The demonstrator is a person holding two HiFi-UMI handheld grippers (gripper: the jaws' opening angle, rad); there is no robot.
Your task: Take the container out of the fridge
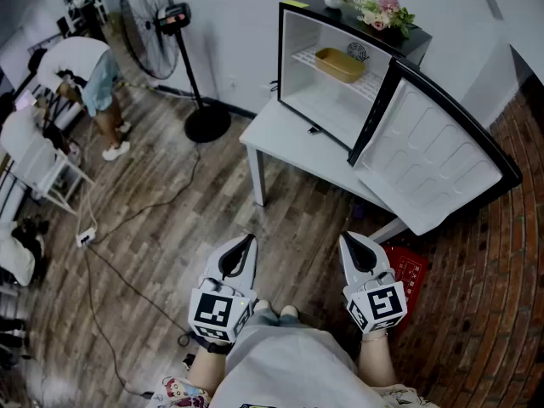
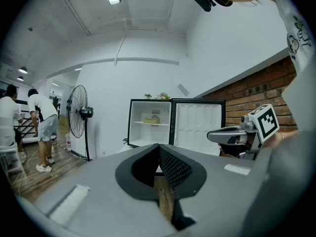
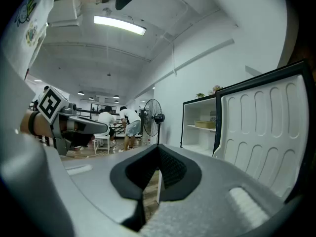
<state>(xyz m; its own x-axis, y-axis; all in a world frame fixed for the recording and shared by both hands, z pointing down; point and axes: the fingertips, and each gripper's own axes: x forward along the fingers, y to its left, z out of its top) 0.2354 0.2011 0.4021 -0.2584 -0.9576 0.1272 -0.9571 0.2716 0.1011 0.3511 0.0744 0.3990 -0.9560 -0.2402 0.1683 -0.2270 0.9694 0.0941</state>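
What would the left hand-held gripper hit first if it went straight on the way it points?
Likely the front edge of the white table, just below the open fridge; nothing shows in between, though depth is unclear.

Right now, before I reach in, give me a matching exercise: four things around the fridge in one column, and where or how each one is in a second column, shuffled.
Column one:
1. container
2. fridge door
3. flowers
4. fan

Column two:
A. standing on the floor, left of the table
B. on the shelf inside the fridge
C. swung wide open
D. on top of the fridge

Pairs: 1-B, 2-C, 3-D, 4-A.
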